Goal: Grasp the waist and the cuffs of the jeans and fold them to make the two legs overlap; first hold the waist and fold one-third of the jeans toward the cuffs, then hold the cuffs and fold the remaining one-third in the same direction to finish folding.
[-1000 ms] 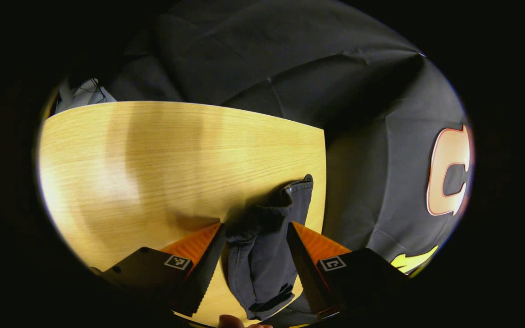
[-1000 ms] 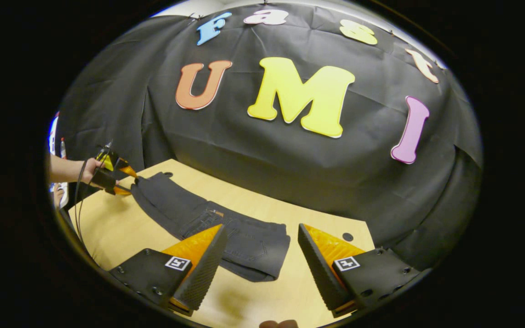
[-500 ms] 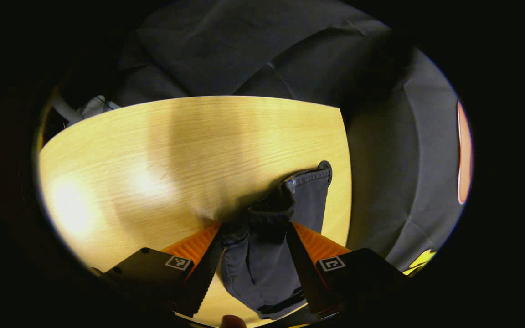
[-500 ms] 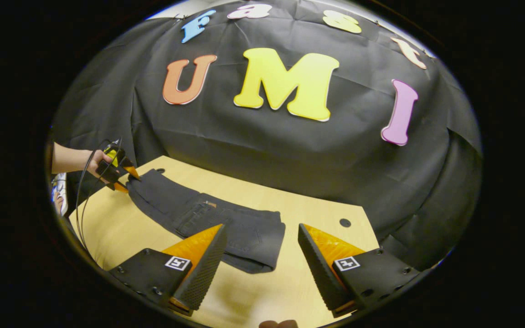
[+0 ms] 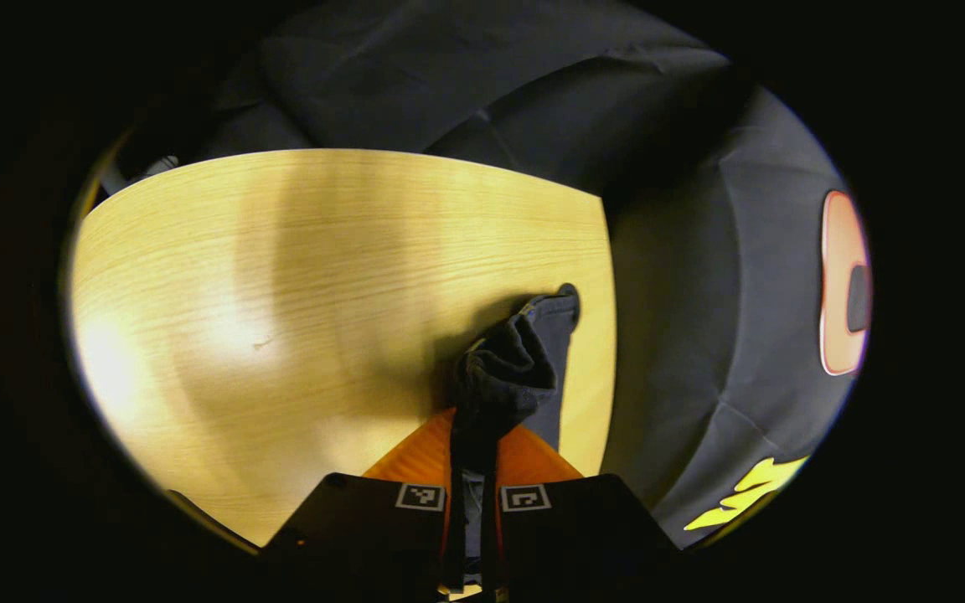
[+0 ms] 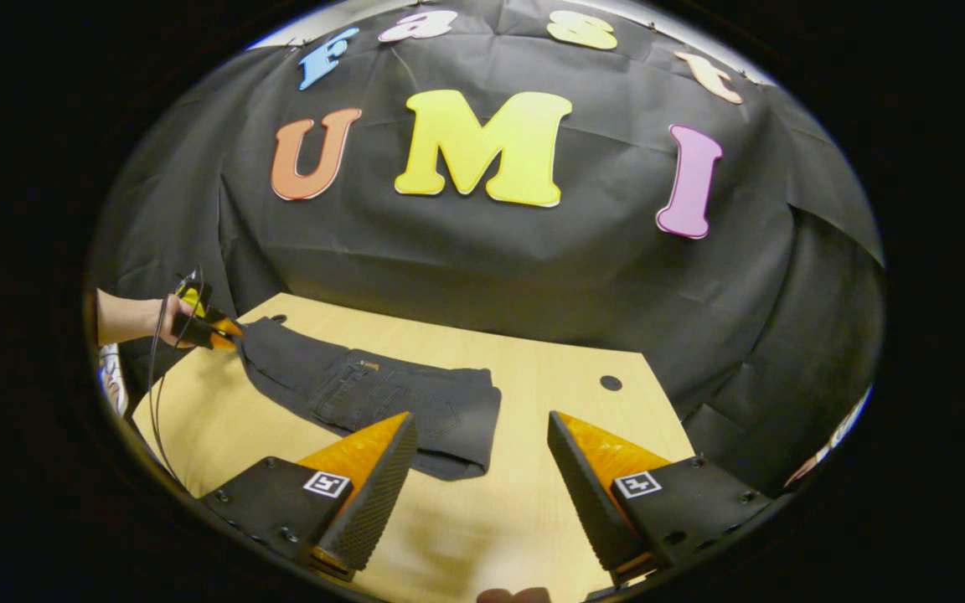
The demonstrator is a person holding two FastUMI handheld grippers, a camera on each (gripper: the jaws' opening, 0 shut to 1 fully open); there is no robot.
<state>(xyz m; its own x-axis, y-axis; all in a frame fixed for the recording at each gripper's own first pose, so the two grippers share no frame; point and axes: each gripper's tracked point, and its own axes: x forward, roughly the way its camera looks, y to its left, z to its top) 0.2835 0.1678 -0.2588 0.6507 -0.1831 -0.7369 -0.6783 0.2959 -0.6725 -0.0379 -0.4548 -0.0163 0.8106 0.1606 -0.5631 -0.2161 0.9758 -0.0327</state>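
— What sort of place is this?

— A recording booth, more lab than home. Black cloth (image 6: 482, 251) hangs as a wall close behind a pale wood-grain surface (image 6: 533, 377), and it wraps round the side as well.

— Anything else that points that way?

— The surface has round cable holes (image 6: 611, 383) like an office desk, and a wire (image 6: 154, 394) trails down from the device in the person's hand (image 6: 166, 320).
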